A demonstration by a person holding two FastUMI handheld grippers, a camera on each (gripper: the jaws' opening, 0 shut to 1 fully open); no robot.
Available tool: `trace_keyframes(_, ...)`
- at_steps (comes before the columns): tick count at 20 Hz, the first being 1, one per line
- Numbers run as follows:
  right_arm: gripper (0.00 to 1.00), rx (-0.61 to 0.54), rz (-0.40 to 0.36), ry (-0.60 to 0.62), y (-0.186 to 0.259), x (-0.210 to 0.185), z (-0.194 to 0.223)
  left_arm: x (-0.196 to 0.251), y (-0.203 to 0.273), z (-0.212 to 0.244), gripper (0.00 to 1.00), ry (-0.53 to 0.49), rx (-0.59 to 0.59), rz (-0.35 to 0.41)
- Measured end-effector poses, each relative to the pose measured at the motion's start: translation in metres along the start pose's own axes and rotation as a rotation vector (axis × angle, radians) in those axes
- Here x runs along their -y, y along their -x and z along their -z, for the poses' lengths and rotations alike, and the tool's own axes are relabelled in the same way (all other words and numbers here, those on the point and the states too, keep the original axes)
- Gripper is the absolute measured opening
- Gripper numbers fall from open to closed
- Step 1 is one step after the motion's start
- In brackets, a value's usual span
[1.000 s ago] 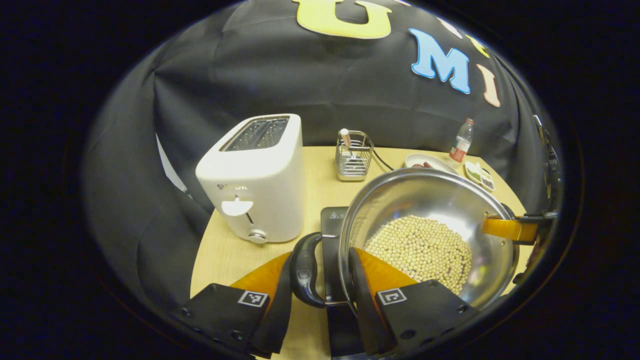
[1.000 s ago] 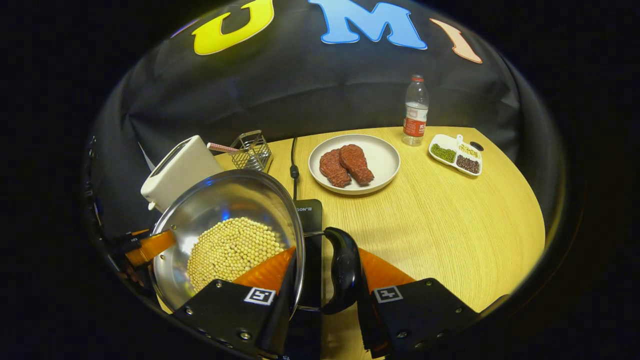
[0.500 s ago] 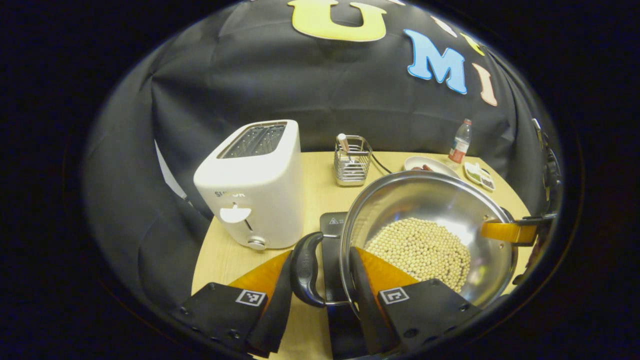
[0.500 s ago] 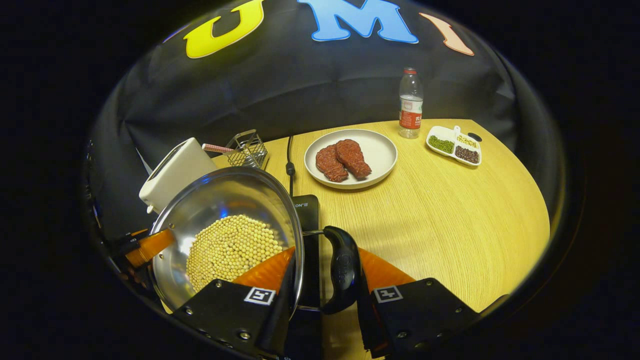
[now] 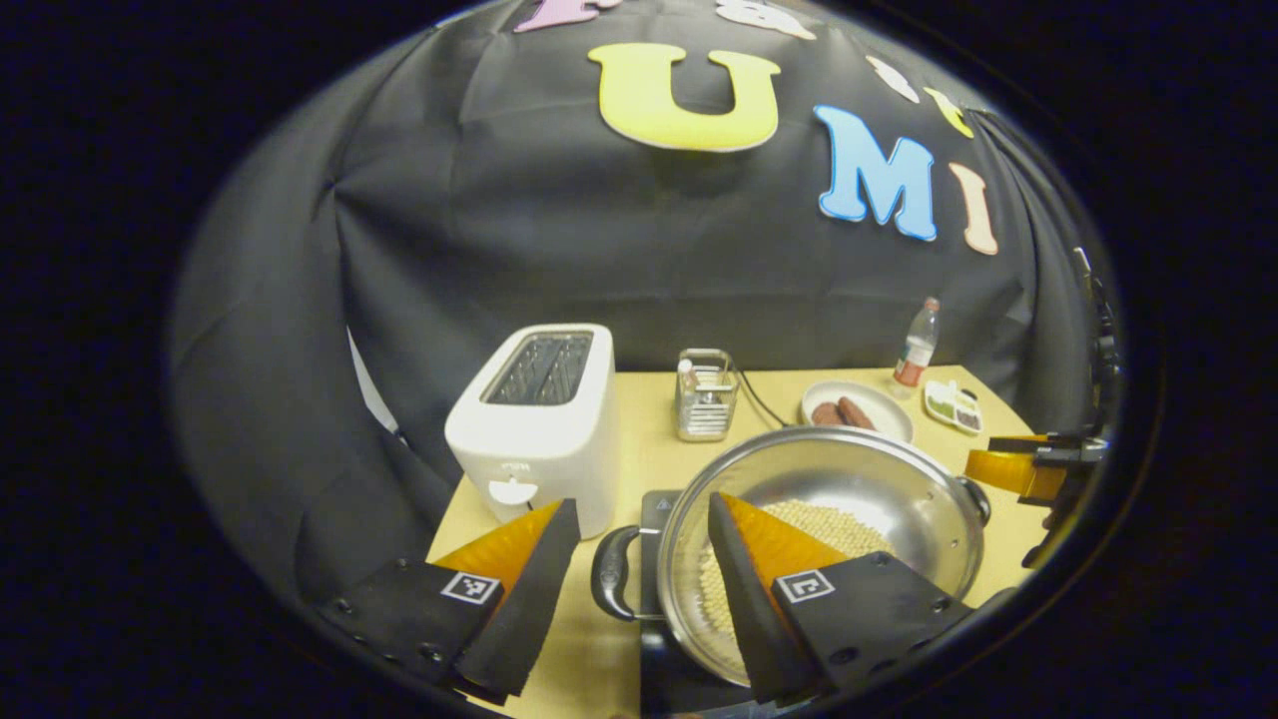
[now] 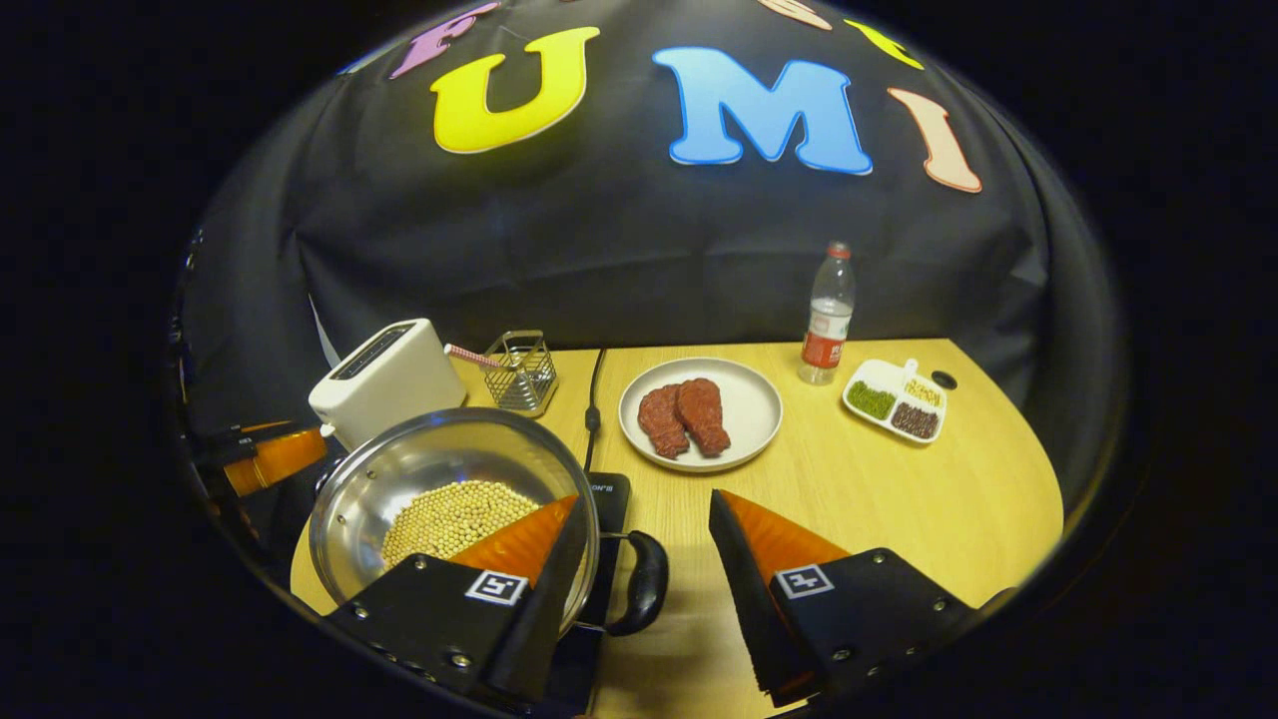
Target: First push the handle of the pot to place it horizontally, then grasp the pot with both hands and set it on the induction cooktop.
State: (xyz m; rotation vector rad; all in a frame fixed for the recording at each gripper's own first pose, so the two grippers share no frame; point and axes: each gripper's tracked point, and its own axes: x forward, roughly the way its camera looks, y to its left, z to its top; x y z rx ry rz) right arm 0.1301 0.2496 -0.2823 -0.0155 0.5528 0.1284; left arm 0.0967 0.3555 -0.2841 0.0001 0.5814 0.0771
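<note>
The shiny round steel pot full of small pale beans sits on the flat black induction cooktop, which lies on the light wooden counter. The pot has a black loop handle on each side, and both stick out flat. In the left gripper view, the left gripper hangs above the pot's near side with its fingers wide apart. One black loop handle lies below the gap between them, and neither finger touches it. In the right gripper view, the right gripper is also wide open and holds nothing. The other black loop handle lies low in the gap between its fingers, and one finger shows in front of the pot's rim. The left gripper view also shows the right gripper far off at the right edge, past the pot. Behind the pot stands a white toaster with two slots on top. Beside it is a small wire basket with a striped straw in it. A black cord runs from the back of the counter to the cooktop. Farther right there is a round white plate with two brown pieces of meat, a clear plastic bottle with a red label, and a little white dish with three kinds of beans.
</note>
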Motion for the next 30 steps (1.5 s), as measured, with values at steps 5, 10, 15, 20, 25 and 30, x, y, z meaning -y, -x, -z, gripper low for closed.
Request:
trace_keyframes(5, 0.75, 0.137, 0.002, -0.015, 0.063, 0.037, -0.058, 0.084, 0.064, -0.08, 0.87, 0.024, 0.198, 0.03)
trace_keyframes(10, 0.75, 0.297, 0.019, -0.04, 0.142, 0.089, -0.116, 0.192, 0.145, -0.141, 0.85, 0.047, 0.371, 0.109)
trace_keyframes(15, 0.75, 0.44, 0.061, -0.002, 0.214, 0.139, -0.155, 0.27, 0.204, -0.182, 0.84, 0.014, 0.487, 0.124)
trace_keyframes(20, 0.99, 0.522, 0.047, 0.045, 0.251, 0.17, -0.169, 0.324, 0.234, -0.189, 0.94, 0.003, 0.541, 0.113)
trace_keyframes(25, 0.99, 0.526, -0.011, 0.052, 0.262, 0.182, -0.164, 0.346, 0.242, -0.183, 0.95, 0.006, 0.522, 0.066)
trace_keyframes(30, 0.99, 0.523, -0.021, 0.034, 0.265, 0.183, -0.165, 0.348, 0.248, -0.18, 0.99, 0.025, 0.524, 0.048)
